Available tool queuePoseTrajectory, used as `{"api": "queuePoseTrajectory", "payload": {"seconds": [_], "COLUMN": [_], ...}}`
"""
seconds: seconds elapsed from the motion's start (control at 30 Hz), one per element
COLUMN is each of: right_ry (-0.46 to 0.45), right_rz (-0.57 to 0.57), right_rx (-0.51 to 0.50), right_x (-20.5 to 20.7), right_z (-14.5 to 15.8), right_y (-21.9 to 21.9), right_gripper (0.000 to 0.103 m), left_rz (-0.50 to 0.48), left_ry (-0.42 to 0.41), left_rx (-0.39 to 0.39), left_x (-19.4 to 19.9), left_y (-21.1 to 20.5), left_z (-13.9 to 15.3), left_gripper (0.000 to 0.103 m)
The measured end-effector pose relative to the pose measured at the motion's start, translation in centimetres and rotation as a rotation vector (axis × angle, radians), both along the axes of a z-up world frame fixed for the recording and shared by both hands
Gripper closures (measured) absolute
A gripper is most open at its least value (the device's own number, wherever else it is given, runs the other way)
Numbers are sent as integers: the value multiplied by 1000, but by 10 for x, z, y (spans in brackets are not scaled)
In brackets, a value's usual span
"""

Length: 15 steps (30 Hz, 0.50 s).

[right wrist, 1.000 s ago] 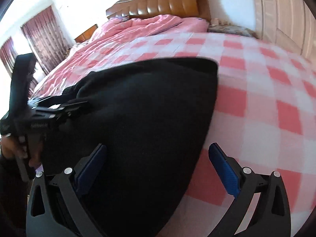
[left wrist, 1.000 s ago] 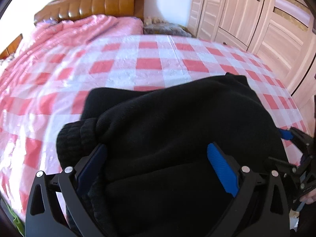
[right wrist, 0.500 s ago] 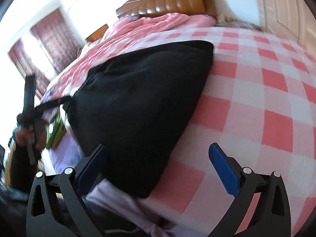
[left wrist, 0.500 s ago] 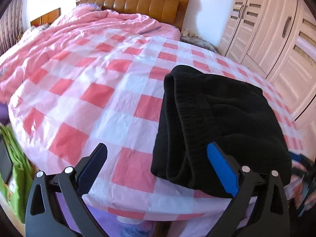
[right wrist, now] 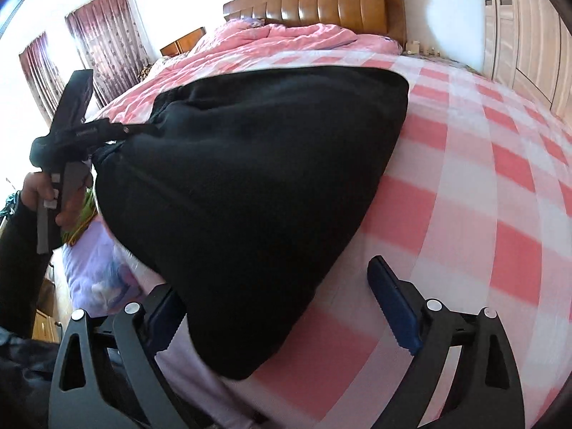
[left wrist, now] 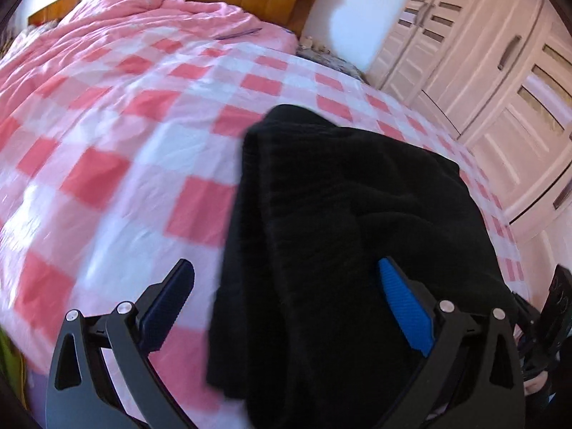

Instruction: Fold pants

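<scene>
Pants (left wrist: 343,236) of thick black fabric lie folded in a compact bundle on the bed (left wrist: 118,164), close to its near edge. In the left wrist view the stacked layers show along the bundle's left side, where one fold sits on top of another, and the fabric runs down between the two fingers of the left hand-held gripper (left wrist: 286,307). That gripper's jaws stand wide apart; the blue pad (left wrist: 407,311) on the right finger lies against or over the black cloth, while the left finger sits over the checked sheet, apart from the bundle. Whether the pad presses the fabric cannot be told.

In the right wrist view the same pants (right wrist: 257,193) fill the middle of the frame, their lower corner hanging over the bed's edge. The right hand-held gripper (right wrist: 282,311) is also spread open, its left finger just beside or under the bundle's edge and its right finger over the bare sheet. At the far left of this view the person's left hand (right wrist: 53,200) holds the other tool, whose tip reaches the bundle's far corner.

Beneath the pants is a sheet (right wrist: 482,186) in pink and white checks, with a rumpled pink quilt (right wrist: 286,39) further up the bed and a brown padded headboard (right wrist: 321,3) behind it. Pale wardrobe doors (left wrist: 482,71) stand along the right side, and dark red curtains (right wrist: 100,39) hang by the window.
</scene>
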State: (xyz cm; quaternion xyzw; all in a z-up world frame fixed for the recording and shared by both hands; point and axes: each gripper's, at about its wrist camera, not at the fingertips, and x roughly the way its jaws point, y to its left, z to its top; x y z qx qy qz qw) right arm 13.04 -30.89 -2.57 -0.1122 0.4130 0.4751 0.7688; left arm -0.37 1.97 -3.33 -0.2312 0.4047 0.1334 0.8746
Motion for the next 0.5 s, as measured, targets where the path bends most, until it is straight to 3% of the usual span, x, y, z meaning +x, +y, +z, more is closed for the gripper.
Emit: {"api": "queuePoseTrajectory", "payload": {"seconds": [0.13,0.3,0.4,0.43,0.5], "right_ry": [-58,-38,1,-16,-39], "right_rz": [-50,-106,-90,-83,-71], "right_rx": [-13,-3,-38,-41,18], "right_x": [18,53,53,47,27], "right_z": [8,5,10,14,31], "right_y": [3,8,10,8,-6], "right_gripper": [14,14,14,12,10], "left_rz": [1,15,51,80,137], "left_ry": [-12,-13,18,27,3], "left_rx": [33,18,15,61,245], "left_x": [30,72,76,69,47], "left_y": [1,12,18,15,-5], "left_z": [0,-1,5,12,37], "left_gripper": [1,1,1,2,2]}}
